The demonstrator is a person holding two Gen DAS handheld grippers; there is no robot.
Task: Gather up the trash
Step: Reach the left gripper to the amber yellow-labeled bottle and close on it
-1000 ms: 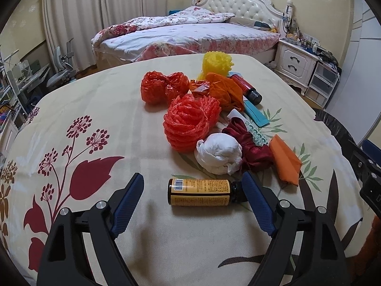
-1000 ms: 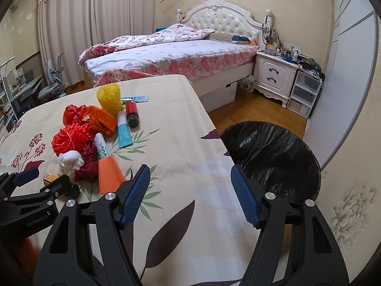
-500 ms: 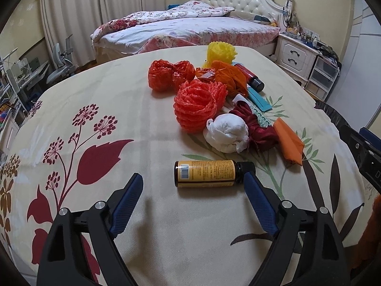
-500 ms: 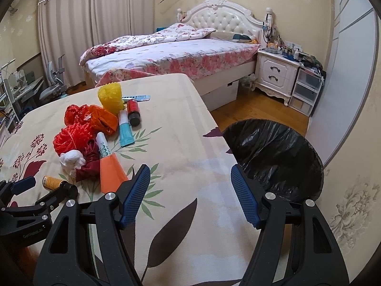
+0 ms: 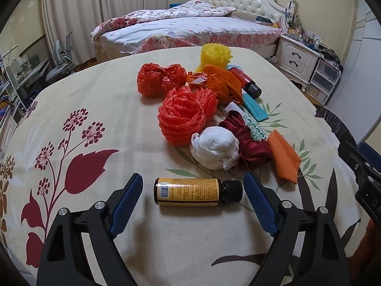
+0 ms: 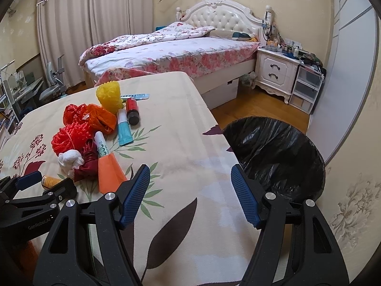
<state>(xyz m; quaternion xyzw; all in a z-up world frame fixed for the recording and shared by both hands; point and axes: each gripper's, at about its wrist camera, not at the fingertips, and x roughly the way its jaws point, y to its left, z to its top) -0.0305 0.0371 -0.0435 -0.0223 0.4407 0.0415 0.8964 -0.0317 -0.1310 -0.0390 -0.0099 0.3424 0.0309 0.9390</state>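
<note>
Since the earlier frames, the left gripper (image 5: 193, 186) has drawn back from the small bottle (image 5: 197, 191) and returned, so the bottle again lies lengthwise between its tips. Its jaws stand spread, one pad off the base, the other just clear of the black cap; neither presses. The bottle rests on its side on the table (image 5: 95, 95), nearest the near edge, in front of the white wad (image 5: 214, 151) and the red mesh ball (image 5: 185, 116). The right gripper (image 6: 190, 190) hangs over the table's right edge, jaws spread and empty, beside the black bin bag (image 6: 281, 147). Judged step: first pick-up, grasp not yet made. The next move calls for closing end to end on the bottle, then carrying it to the bag.
</note>
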